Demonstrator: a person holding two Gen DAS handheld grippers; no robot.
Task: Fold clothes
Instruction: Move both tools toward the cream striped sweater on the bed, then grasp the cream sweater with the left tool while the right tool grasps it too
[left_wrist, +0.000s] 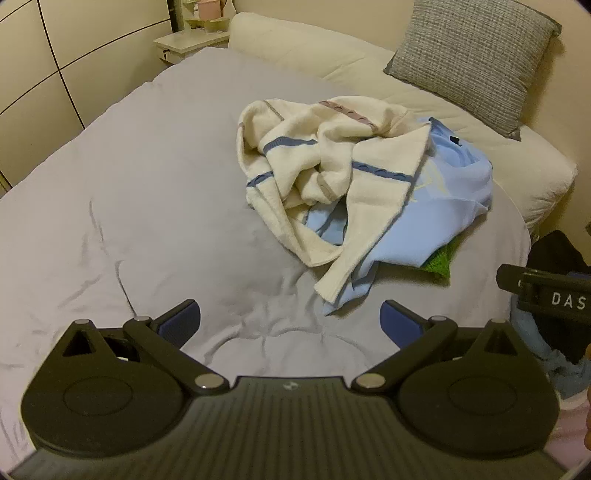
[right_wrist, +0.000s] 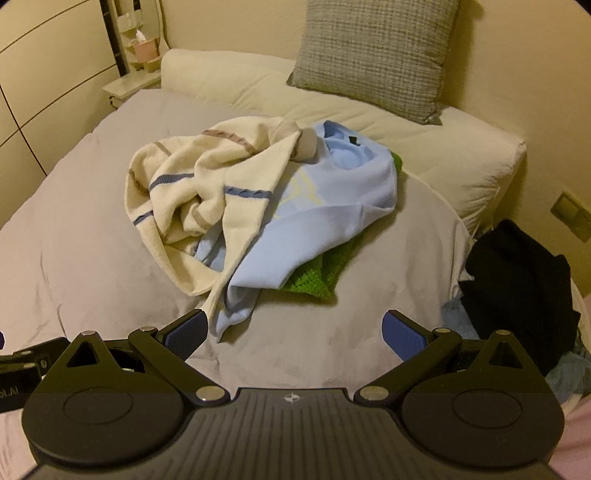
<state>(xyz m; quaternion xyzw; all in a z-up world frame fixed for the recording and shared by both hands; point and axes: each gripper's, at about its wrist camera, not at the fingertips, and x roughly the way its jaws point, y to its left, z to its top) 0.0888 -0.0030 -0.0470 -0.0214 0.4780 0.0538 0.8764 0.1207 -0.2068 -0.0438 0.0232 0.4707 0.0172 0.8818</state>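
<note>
The bed is covered with a pale lilac-grey sheet that has soft wrinkles near the front. On the sheet lies a heap of clothes: a cream sweater with blue stripes on top, a light blue shirt partly under it, and a green knitted piece at the bottom. At the head lie a long cream pillow and a grey woven cushion.

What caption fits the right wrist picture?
Open right gripper faces a pile: cream sweater over light blue shirt.
</note>
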